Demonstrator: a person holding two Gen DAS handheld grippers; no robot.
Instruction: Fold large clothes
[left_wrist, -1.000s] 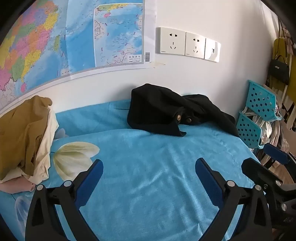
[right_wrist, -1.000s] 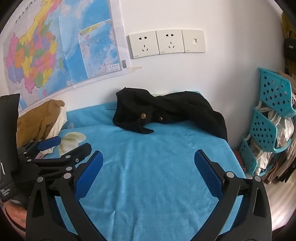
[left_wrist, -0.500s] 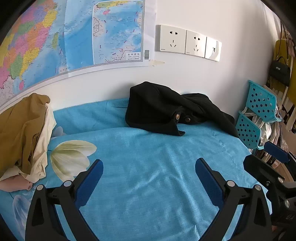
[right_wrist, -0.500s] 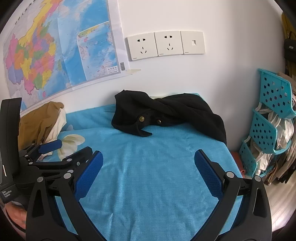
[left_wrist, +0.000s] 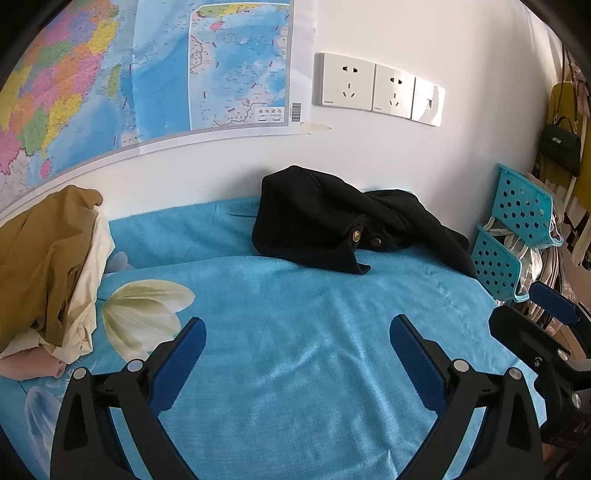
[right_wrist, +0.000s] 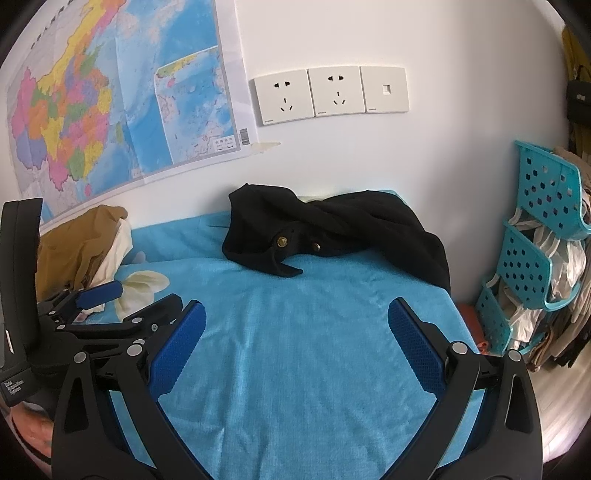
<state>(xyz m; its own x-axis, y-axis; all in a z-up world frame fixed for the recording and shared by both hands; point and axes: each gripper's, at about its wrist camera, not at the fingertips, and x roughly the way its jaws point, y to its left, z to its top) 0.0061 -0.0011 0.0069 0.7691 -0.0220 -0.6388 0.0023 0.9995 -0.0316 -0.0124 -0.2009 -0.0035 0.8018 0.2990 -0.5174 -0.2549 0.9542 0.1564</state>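
I'm looking into a home bedroom. A bed with a turquoise flower-print cover (left_wrist: 295, 369) fills my view, pushed against a white wall. At 11 o'clock a coloured wall map (left_wrist: 147, 74) is taped up; at 1 o'clock sit wall sockets (right_wrist: 328, 94). At 3 o'clock stacked turquoise plastic baskets (right_wrist: 535, 236) hold bags, and a black handbag (left_wrist: 559, 144) hangs above.

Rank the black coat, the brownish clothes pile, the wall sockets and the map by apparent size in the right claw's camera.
1. map, largest
2. black coat
3. wall sockets and brownish clothes pile: look about alike; the pile is partly hidden by the left claw, so unranked.
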